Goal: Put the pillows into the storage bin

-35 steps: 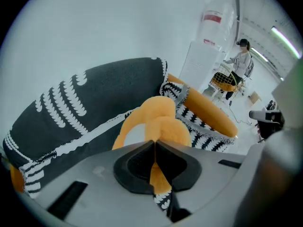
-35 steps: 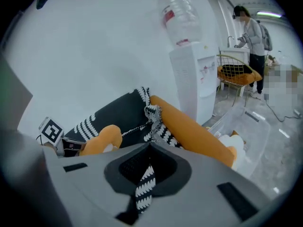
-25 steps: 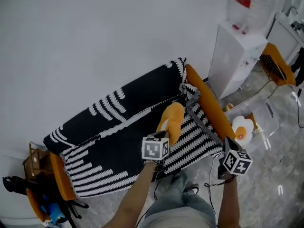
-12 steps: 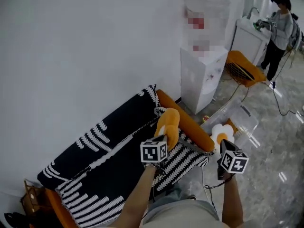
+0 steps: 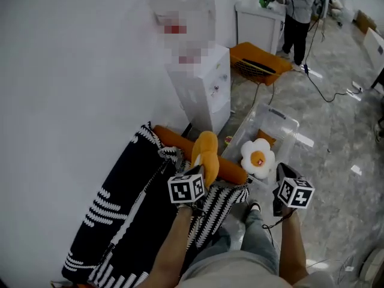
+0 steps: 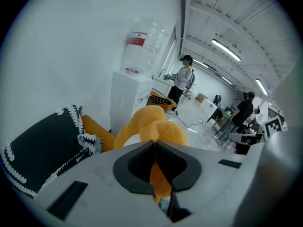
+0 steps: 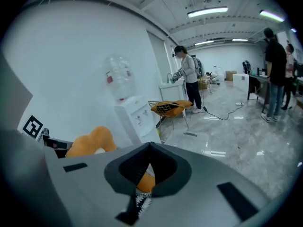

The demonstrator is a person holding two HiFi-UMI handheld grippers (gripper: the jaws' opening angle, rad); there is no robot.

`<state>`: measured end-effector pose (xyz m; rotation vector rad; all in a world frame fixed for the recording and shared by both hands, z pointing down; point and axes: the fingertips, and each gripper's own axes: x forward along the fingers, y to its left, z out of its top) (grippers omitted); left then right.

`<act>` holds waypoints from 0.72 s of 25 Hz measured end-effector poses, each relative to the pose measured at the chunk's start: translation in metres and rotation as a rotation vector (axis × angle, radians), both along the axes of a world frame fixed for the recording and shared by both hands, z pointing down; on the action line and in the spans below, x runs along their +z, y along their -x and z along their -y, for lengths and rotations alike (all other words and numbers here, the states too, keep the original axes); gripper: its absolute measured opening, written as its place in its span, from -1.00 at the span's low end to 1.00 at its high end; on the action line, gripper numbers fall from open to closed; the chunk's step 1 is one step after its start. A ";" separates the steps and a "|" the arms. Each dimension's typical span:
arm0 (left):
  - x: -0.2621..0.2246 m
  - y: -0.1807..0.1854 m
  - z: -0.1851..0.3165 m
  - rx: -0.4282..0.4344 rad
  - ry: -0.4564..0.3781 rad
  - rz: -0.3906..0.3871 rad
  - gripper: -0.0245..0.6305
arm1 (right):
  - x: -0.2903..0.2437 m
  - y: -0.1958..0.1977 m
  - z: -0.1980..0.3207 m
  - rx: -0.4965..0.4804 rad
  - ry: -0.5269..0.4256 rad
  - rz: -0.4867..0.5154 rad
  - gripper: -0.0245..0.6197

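1 fried-egg pillow (image 5: pixel 258 158) lies in the clear storage bin (image 5: pixel 282 122). The left gripper (image 5: pixel 203 169) clenches an orange pillow (image 5: pixel 206 150) near it; the right gripper (image 5: pixel 282 171) has its jaws closed, empty.

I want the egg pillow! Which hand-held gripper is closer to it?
Right. The right hand-held gripper sits just right of the fried-egg pillow; the left hand-held gripper is farther left, clamped on the orange pillow.

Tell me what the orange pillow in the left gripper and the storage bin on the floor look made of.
Orange pillow: plush fabric with a fuzzy, matte nap; it bulges softly past the left gripper, which pinches it. Storage bin: probably rigid clear plastic with a glossy finish; the floor shows through its walls.
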<state>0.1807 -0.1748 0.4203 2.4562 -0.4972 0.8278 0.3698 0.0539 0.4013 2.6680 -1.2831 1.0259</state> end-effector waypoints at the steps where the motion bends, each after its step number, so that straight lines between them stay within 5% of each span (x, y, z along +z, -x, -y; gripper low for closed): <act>1: -0.001 -0.013 -0.002 0.014 -0.004 0.004 -0.87 | 0.004 -0.009 -0.006 0.017 -0.002 0.012 -0.92; 18: 0.034 -0.242 -0.057 0.218 -0.060 0.077 -0.87 | 0.052 -0.183 -0.084 0.203 -0.019 0.084 -0.92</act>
